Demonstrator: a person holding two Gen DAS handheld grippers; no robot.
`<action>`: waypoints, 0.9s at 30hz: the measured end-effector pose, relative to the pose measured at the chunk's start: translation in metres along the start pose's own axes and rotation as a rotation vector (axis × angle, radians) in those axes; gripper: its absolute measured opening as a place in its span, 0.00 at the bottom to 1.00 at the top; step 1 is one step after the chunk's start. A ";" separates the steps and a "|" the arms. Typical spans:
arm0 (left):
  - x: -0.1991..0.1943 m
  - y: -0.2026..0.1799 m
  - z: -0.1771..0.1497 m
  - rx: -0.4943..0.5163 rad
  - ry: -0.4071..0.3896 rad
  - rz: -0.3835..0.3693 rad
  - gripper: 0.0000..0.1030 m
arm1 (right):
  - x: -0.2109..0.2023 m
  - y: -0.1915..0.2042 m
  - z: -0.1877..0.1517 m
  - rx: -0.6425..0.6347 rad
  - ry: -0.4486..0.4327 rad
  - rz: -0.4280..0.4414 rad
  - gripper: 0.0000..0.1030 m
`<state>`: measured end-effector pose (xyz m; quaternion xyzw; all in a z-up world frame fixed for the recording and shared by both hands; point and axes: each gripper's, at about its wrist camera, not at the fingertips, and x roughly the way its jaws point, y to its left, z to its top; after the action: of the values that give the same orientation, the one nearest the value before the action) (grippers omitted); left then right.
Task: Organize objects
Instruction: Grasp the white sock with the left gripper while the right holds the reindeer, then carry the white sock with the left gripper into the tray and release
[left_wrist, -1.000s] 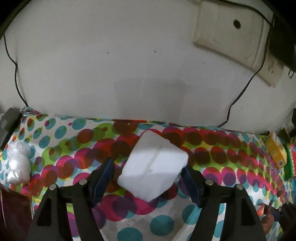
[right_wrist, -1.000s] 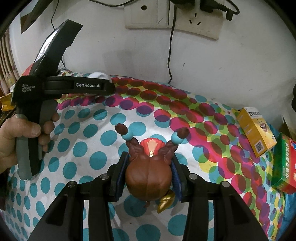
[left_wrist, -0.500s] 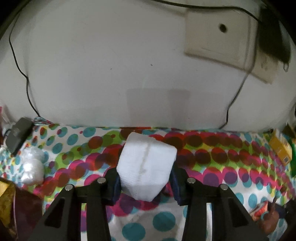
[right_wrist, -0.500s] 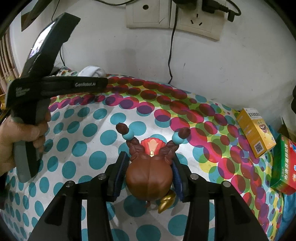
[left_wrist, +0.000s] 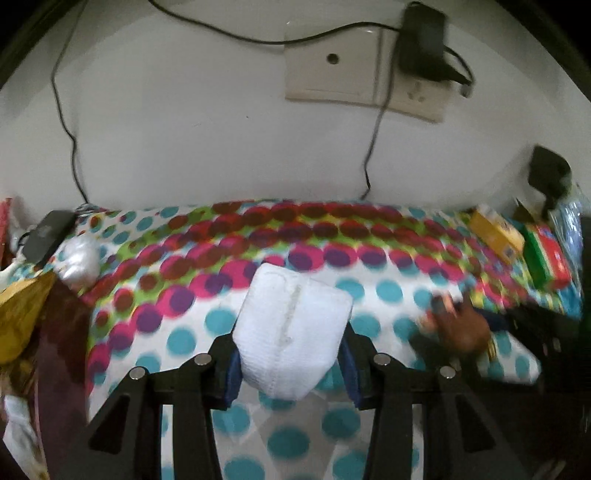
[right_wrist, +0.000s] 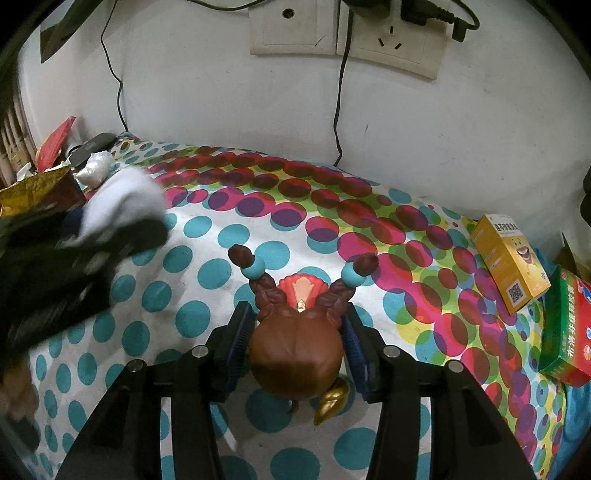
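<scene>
**Both grippers loaded, tissue pack travelling**

The white soft plastic-wrapped tissue pack (left_wrist: 291, 332) sits between my left gripper (left_wrist: 290, 365) pads, pinched at its near end, long axis pointing away from me twd the wall, off the polka-dot tablecloth (left_wrist: 388, 291). Left jaws have just been closing onto it. My right gripper (right_wrist: 295, 347) brackets the brown braided-hair doll figurine (right_wrist: 295, 354); its jaws have just been opening a little, pads abt touching the head, doll lying on the cloth. Doll lies right of the left gripper, so I judge the right hand nearer the yellow carton (right_wrist: 509, 266) and green-red box (right_wrist: 565, 332).
</scene>
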<state>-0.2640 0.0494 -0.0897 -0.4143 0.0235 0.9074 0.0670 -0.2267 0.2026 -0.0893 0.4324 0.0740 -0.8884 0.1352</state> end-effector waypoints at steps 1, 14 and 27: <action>-0.006 0.000 -0.009 0.008 0.004 0.006 0.43 | 0.000 0.000 0.000 0.000 0.000 0.001 0.45; -0.112 0.045 -0.060 -0.079 -0.011 0.033 0.43 | -0.015 -0.006 -0.008 0.001 0.000 -0.008 0.47; -0.209 0.137 -0.078 -0.189 -0.081 0.210 0.43 | -0.013 -0.004 -0.007 0.007 0.003 -0.020 0.51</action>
<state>-0.0892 -0.1155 0.0154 -0.3773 -0.0216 0.9234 -0.0667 -0.2153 0.2106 -0.0836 0.4333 0.0756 -0.8894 0.1247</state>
